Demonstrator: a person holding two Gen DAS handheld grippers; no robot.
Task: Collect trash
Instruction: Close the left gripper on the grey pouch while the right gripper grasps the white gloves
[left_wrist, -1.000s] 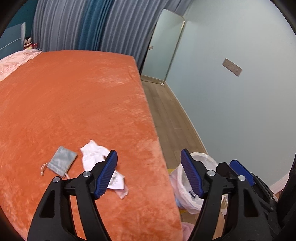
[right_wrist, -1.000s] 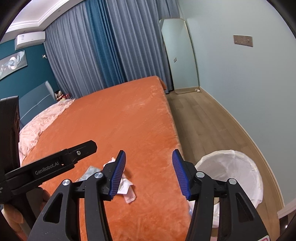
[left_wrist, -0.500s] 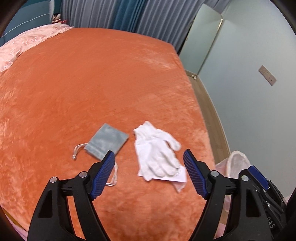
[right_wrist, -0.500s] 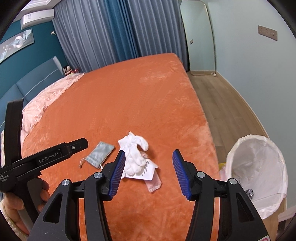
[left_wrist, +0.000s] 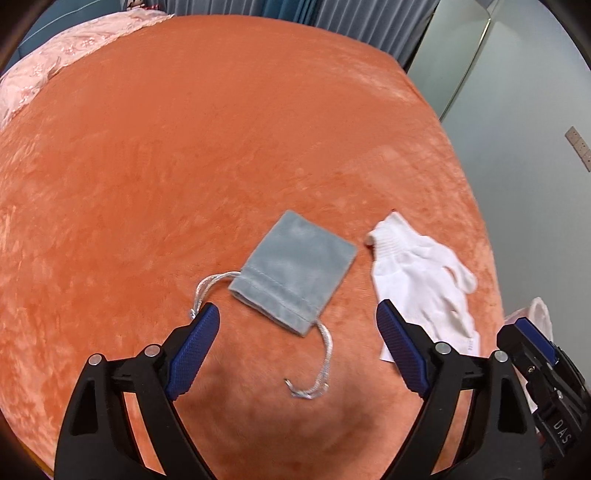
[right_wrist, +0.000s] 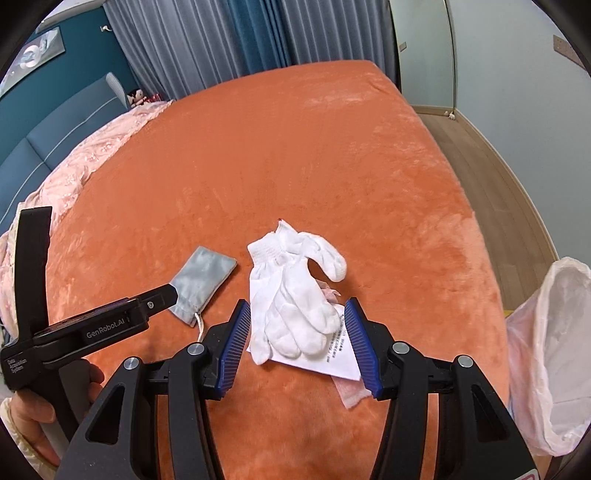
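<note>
While the left gripper (left_wrist: 297, 332) hangs spread wide over the pouch (left_wrist: 295, 280), the right gripper (right_wrist: 297, 341) sits open around the gloves (right_wrist: 291, 299), pinching nothing.

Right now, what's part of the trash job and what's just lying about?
Job:
white gloves, printed paper slip under them
grey drawstring pouch
lined trash bin
left gripper, right gripper, both open

Lying about:
orange blanket
pink bedding
curtains

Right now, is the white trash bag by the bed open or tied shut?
Open. In the right wrist view the trash bag has its mouth spread wide beside the bed, its white inner lining showing.
</note>
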